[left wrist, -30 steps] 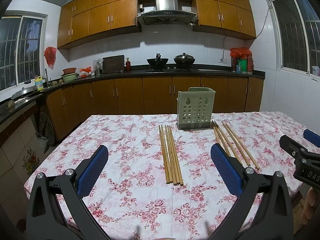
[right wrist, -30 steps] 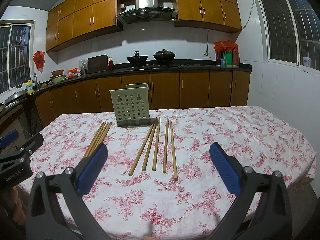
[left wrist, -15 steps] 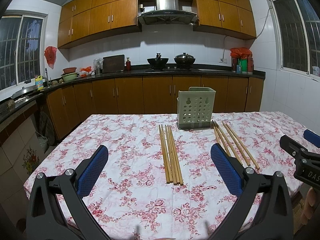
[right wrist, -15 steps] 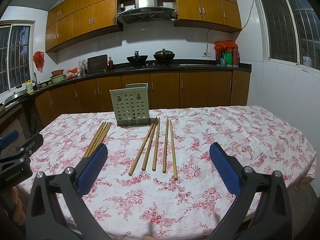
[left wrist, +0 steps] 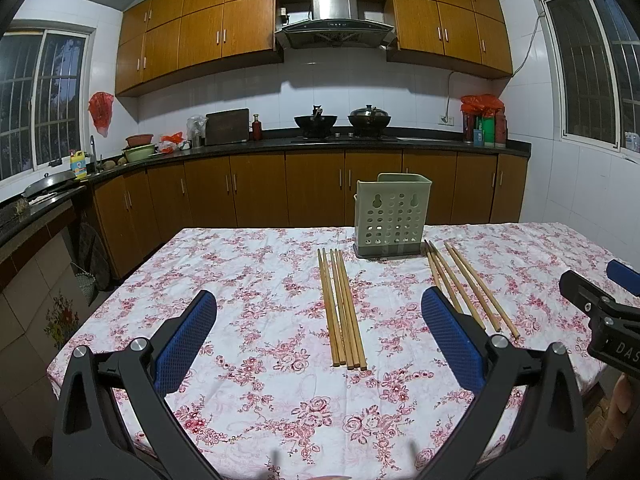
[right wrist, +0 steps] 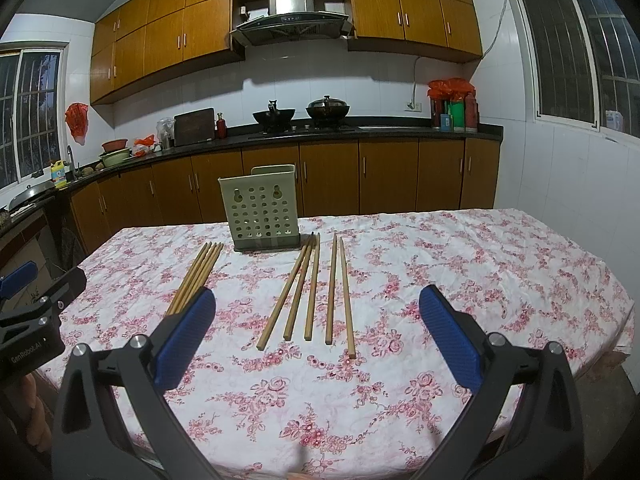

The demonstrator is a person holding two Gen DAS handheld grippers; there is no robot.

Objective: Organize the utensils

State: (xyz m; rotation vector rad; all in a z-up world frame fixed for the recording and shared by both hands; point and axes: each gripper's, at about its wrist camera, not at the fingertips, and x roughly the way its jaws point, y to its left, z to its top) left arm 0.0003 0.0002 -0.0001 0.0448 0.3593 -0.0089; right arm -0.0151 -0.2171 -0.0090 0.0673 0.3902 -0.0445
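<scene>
A pale green perforated utensil holder [left wrist: 393, 216] [right wrist: 264, 208] stands upright at the far middle of the floral table. One tight bundle of wooden chopsticks [left wrist: 342, 308] [right wrist: 198, 272] lies to its left. A looser group of chopsticks [left wrist: 468, 284] [right wrist: 316, 292] lies to its right. My left gripper [left wrist: 320, 332] is open and empty, held above the near edge with the left bundle between its fingers. My right gripper [right wrist: 316, 332] is open and empty, with the right group between its fingers. Each gripper shows at the other view's edge.
The table wears a white cloth with red flowers [left wrist: 248, 280] [right wrist: 480, 272] and ends close in front of me. Wooden kitchen cabinets and a dark counter [left wrist: 320, 140] with two pots run along the far wall. A sink counter [left wrist: 40, 200] runs along the left.
</scene>
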